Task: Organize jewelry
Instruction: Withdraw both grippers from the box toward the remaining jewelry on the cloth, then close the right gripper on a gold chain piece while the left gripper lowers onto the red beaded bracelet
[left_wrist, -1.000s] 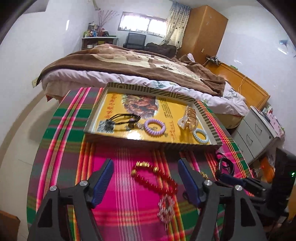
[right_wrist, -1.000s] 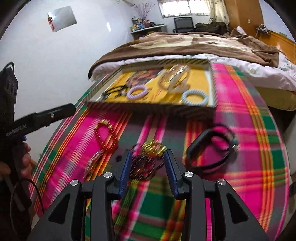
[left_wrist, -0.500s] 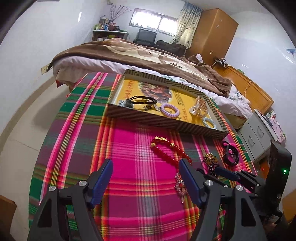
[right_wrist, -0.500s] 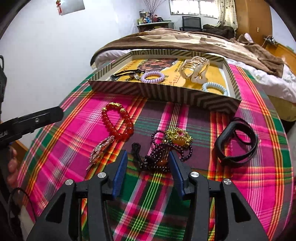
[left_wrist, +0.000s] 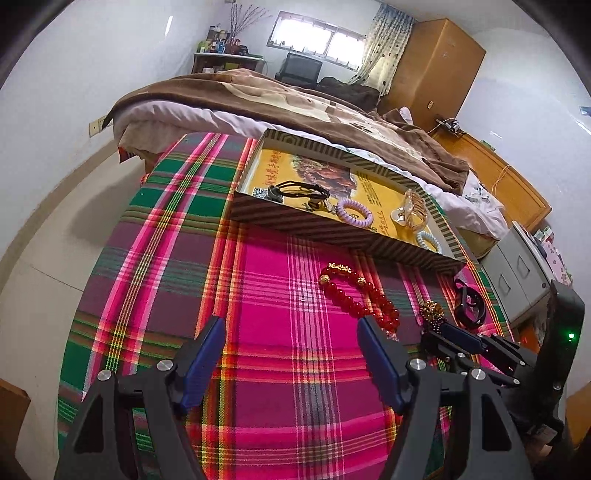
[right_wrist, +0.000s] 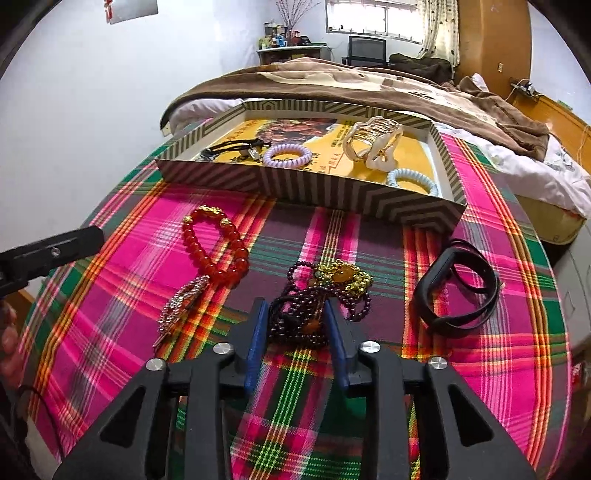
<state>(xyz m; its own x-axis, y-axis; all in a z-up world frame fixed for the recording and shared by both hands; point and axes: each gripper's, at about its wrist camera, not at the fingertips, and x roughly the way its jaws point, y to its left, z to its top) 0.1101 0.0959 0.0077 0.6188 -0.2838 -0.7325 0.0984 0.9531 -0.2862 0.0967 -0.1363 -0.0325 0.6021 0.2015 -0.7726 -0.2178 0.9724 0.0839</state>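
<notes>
While angled down over the plaid cloth (right_wrist: 369, 229): right tongs (right_wrist: 295, 314) just closing around the dark bead bracelet (right_wrist: 303, 317), left tongs (left_wrist: 291, 332) apart, empty.

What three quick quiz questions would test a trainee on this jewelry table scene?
1. True or false: the red bead bracelet lies in the striped tray.
2. Which gripper has the dark bead necklace between its fingers: A left, B right?
3. Fill in: the black wristband lies on the plaid ___.

Key: 1 false, it lies on the cloth; 2 B; 3 cloth.
</notes>
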